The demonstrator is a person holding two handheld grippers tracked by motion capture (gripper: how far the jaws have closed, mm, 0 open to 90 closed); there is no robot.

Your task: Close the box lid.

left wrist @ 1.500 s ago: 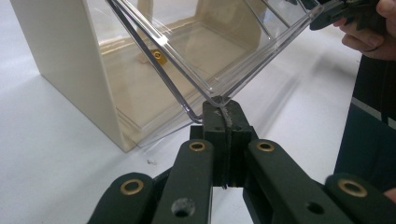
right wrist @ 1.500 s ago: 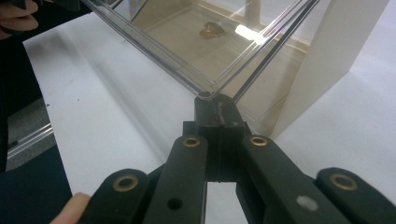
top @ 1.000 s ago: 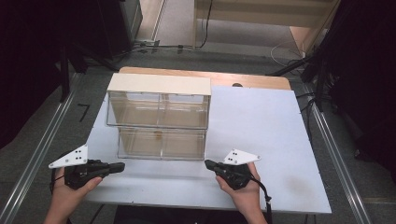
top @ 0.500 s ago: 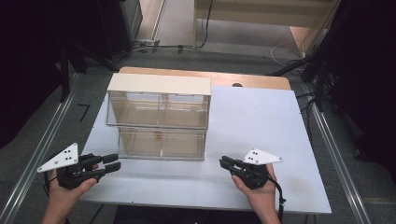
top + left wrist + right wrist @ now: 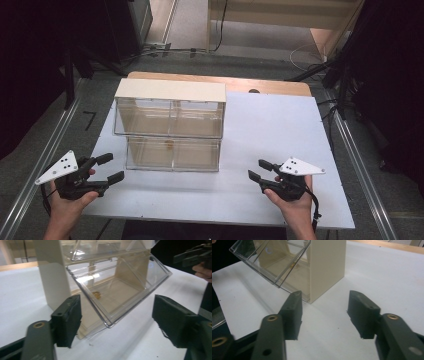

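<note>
While the clear drawer cabinet sits on the white counter, left of centre and towards the far edge, both hands hang back on the near side and nothing is gripped. It is a cream-framed unit with tilt-out clear bins, two rows; the lower bins lean open towards the person, and a small gold-coloured piece lies on the floor of one of them. What that piece is, I cannot tell.

The left gripper hovers just off the cabinet's near left corner, fingers spread wide and empty; from its own view the tilted lower bin sits right between them, a little ahead. The right gripper is near the cabinet's right end but apart from it, fingers likewise spread with nothing between them, aimed at the cream side wall.

This looks like the approach step, with no contact made. I judge the next move falls to the left gripper: ease forward, keep the fingers apart until they pass the bin's clear lip, then either reach in for the gold piece or push the bin shut. The thin plastic edge calls for a gentle, square line-up.
</note>
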